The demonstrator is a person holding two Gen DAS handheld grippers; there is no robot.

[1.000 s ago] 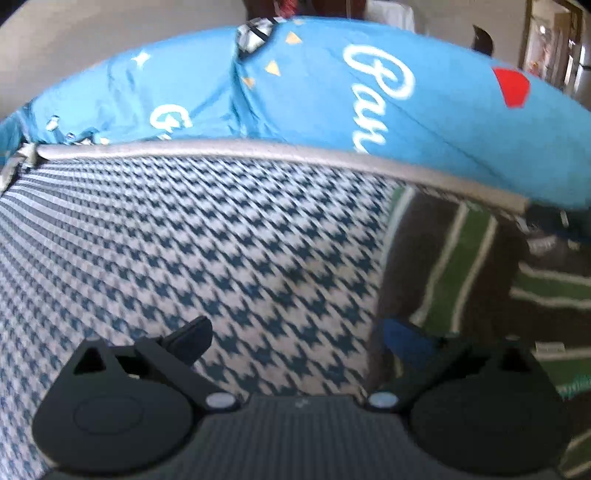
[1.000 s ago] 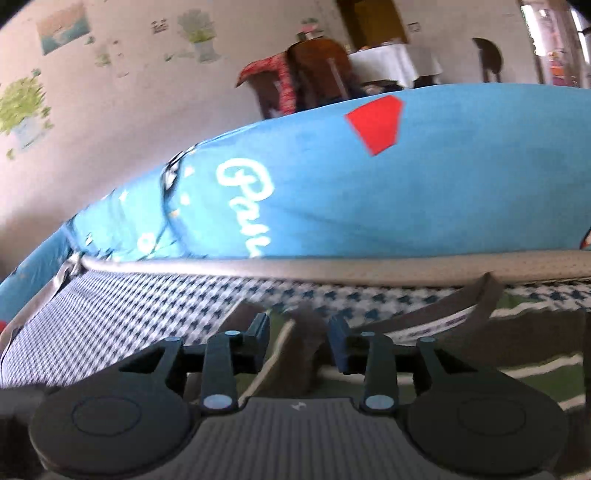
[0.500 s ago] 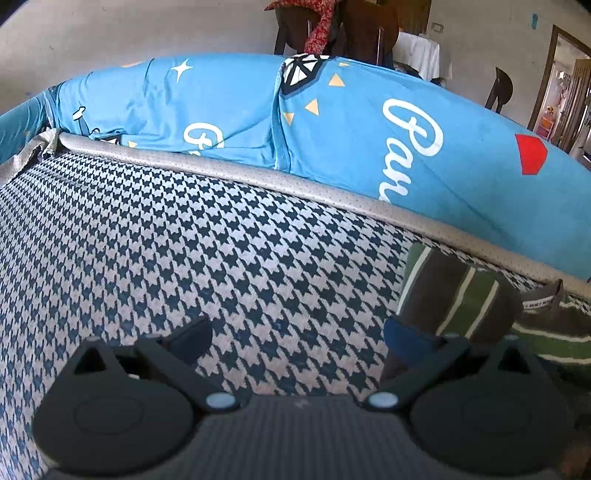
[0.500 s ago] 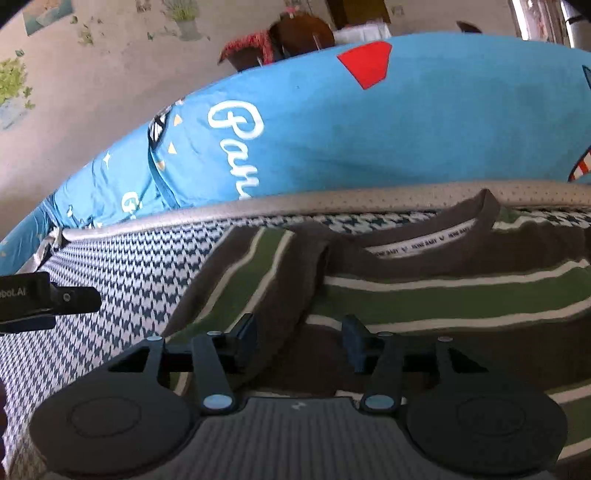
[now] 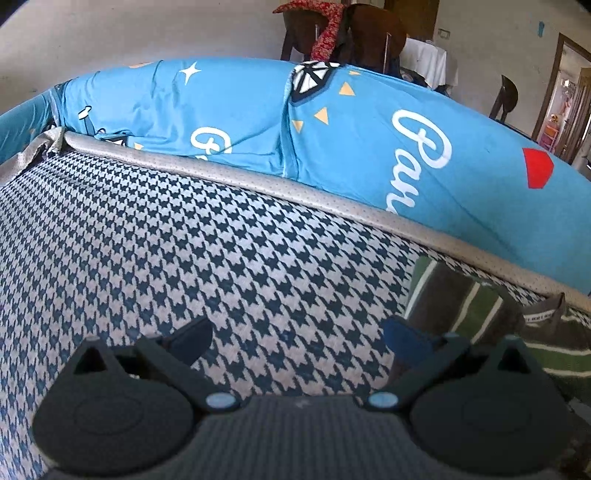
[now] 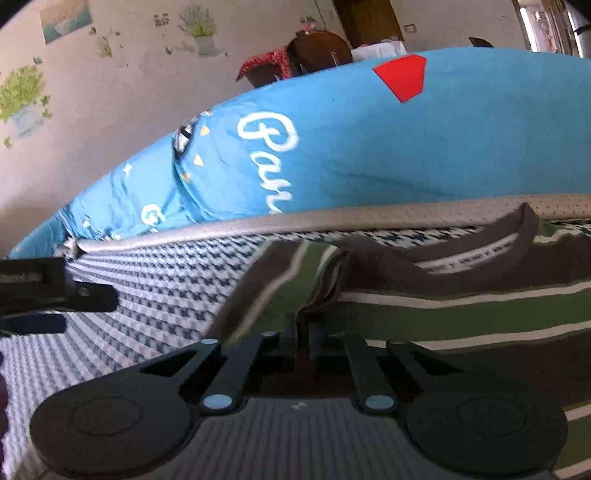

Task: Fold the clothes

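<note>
A brown and green striped shirt (image 6: 461,299) lies on a houndstooth mattress (image 6: 177,280), its collar toward the grey piped edge. My right gripper (image 6: 303,328) is shut on a fold of the shirt at its shoulder seam. In the left wrist view the shirt's sleeve (image 5: 465,295) shows at the right. My left gripper (image 5: 295,332) stands open over the bare houndstooth mattress (image 5: 184,251), its right fingertip close beside the sleeve's edge, nothing between the fingers. The left gripper's fingers (image 6: 88,295) also show at the left edge of the right wrist view.
A blue printed pillow (image 5: 332,140) or bolster lies along the far side of the mattress, behind the grey piping (image 5: 258,181). Beyond it stand a dark wooden chair (image 5: 365,33) with a red cloth and a white-covered table. A wall with plant stickers (image 6: 22,96) is at the left.
My right gripper has closed on the shirt's shoulder fold; half a second ago its fingers stood apart. The left gripper stayed open and shifted only slightly over the mattress.
</note>
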